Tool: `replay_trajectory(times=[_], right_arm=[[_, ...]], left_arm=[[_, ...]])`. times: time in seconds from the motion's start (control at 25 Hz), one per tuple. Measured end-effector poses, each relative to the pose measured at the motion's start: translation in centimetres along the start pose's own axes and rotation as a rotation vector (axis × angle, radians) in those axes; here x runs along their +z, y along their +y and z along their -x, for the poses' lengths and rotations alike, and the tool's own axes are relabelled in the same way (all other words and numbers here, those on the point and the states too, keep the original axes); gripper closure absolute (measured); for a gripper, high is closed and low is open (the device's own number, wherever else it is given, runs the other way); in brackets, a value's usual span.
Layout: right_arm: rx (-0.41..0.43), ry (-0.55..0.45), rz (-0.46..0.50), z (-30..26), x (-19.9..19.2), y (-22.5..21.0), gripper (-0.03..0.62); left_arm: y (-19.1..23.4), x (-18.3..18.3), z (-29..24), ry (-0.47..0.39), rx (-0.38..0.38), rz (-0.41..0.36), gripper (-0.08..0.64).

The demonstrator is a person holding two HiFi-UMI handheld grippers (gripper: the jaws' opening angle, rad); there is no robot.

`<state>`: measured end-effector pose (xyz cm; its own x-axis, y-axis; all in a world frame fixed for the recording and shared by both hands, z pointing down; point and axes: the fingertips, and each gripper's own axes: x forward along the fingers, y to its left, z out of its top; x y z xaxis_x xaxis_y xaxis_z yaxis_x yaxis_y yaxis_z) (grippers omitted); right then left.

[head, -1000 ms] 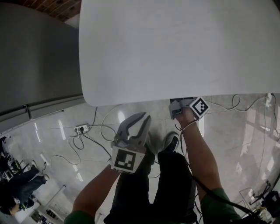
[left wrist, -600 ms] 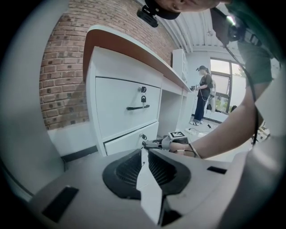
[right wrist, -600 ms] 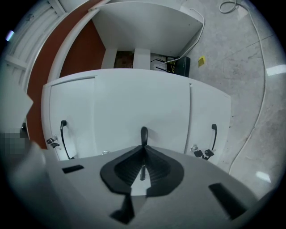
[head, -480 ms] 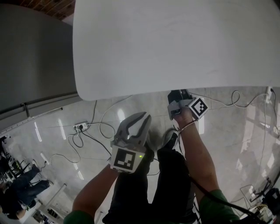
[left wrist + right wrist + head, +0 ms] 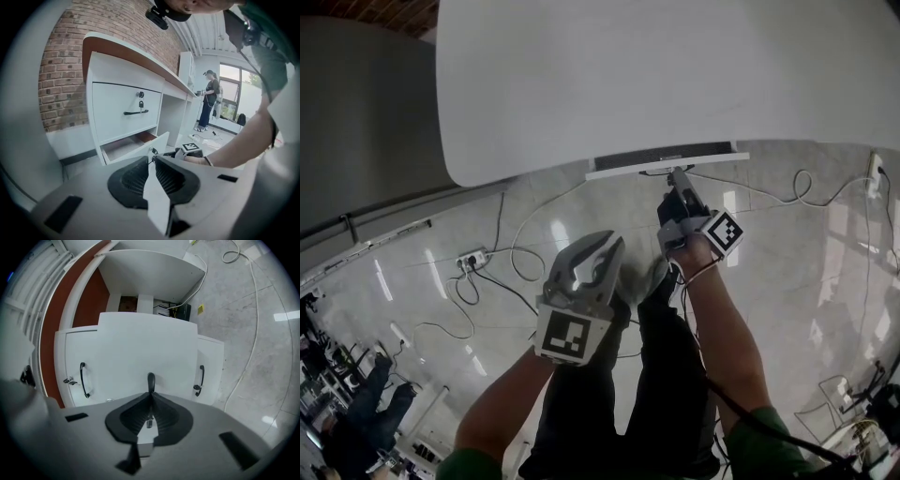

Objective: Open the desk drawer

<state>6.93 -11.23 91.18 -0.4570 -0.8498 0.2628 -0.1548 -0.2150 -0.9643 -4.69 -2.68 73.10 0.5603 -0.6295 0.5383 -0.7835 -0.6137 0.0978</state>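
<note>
The white desk point(image 5: 675, 75) fills the top of the head view. One drawer point(image 5: 666, 161) juts out from under its front edge. In the right gripper view my right gripper point(image 5: 150, 392) is shut on the black handle point(image 5: 151, 379) at the middle of the white drawer front point(image 5: 145, 348). Seen from the head, the right gripper point(image 5: 675, 180) reaches up to the drawer. The left gripper view shows the same drawer point(image 5: 140, 146) pulled partly out, below a closed drawer point(image 5: 124, 105). My left gripper point(image 5: 602, 246) hangs over the floor, apart from the desk, shut and empty point(image 5: 153, 159).
Cables and a power strip point(image 5: 473, 258) lie on the shiny tiled floor below the desk. A grey partition point(image 5: 366, 122) stands left of it. Two neighbouring drawers show black handles point(image 5: 83, 379) point(image 5: 200, 378). A person point(image 5: 208, 103) stands far off near a window.
The drawer front has come out from under the desk's edge. My right gripper has drawn back toward me with the handle in it. The left gripper has hardly shifted.
</note>
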Motion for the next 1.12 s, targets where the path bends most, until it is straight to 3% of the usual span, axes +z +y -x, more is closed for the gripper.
replay_trajectory(times=[0.56, 0.76, 1.12], right_arm=[[-0.071, 0.041, 0.005, 5.8, -2.4, -1.5, 0.574], [-0.133, 0.046, 0.007, 7.4, -3.2, -2.5, 0.571], [-0.142, 0.076, 0.041, 7.4, -3.1, -3.3, 0.561]], left_arm=[[-2.9, -1.9, 3.2, 0.072, -0.049, 0.028, 0.520], [-3.8, -0.9, 3.7, 0.063, -0.066, 0.019, 0.520], [-3.9, -1.1, 3.6, 0.065, -0.074, 0.022, 0.520]])
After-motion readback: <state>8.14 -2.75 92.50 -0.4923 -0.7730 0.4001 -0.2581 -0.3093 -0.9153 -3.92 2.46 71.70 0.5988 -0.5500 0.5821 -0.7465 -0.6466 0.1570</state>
